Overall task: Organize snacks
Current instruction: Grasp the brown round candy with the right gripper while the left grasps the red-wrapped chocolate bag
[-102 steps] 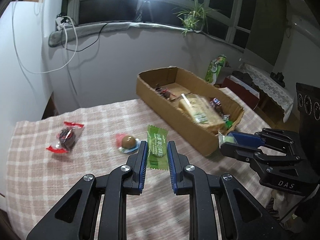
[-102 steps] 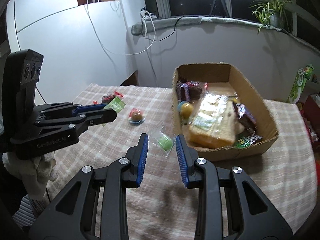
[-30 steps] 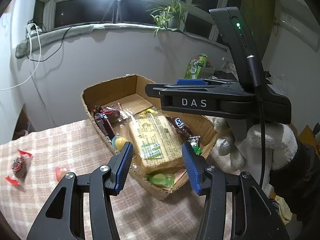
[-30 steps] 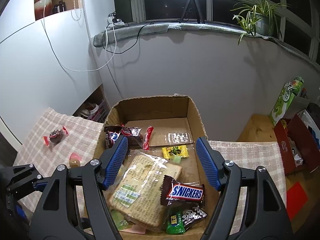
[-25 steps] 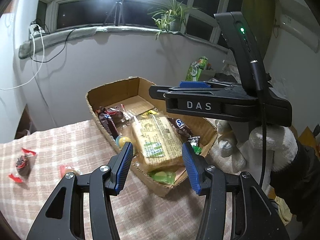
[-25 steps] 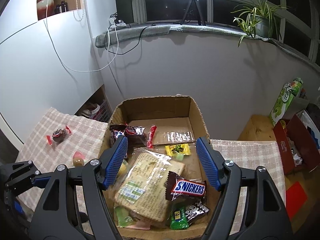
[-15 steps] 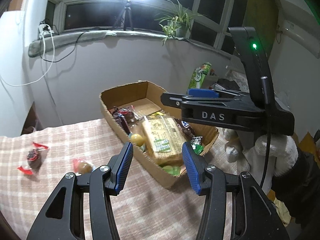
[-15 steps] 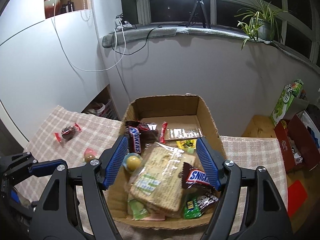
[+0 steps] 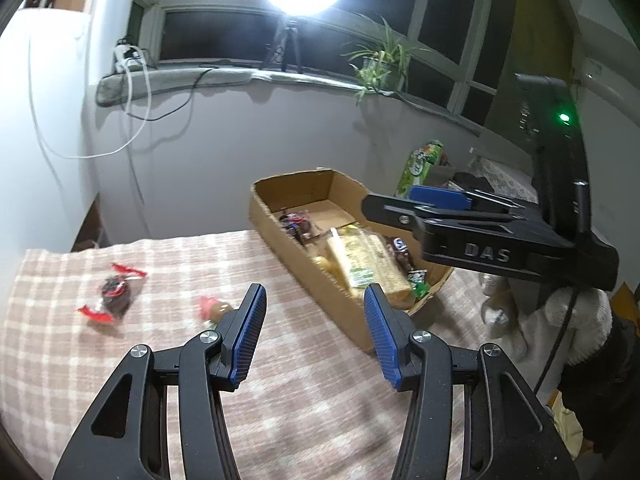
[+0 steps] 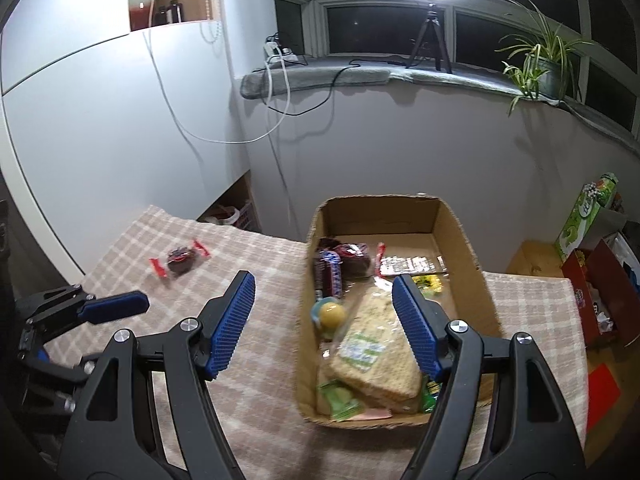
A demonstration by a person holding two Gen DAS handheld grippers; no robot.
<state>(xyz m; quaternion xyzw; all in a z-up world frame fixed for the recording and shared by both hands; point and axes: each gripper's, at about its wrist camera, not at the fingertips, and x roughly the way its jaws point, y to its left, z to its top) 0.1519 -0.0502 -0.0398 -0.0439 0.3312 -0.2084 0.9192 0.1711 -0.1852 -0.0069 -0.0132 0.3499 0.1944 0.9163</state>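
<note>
Both your left gripper point(image 9: 312, 332) and right gripper point(image 10: 324, 316) are spread wide and empty, the cardboard box point(image 10: 460, 236) running lengthwise away between your right fingers, while 2 wrapped candies, the red-ended one point(image 9: 114, 294) crosswise, lie left of your left fingers.

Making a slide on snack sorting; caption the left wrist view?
Open left gripper above checked tablecloth; two wrapped snacks outside the cardboard box.

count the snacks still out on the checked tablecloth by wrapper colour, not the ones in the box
red-ended clear wrapper, dark sweet: 1
pink wrapper, round brown sweet: 1
total: 2
Both lie left of the brown cardboard box.
</note>
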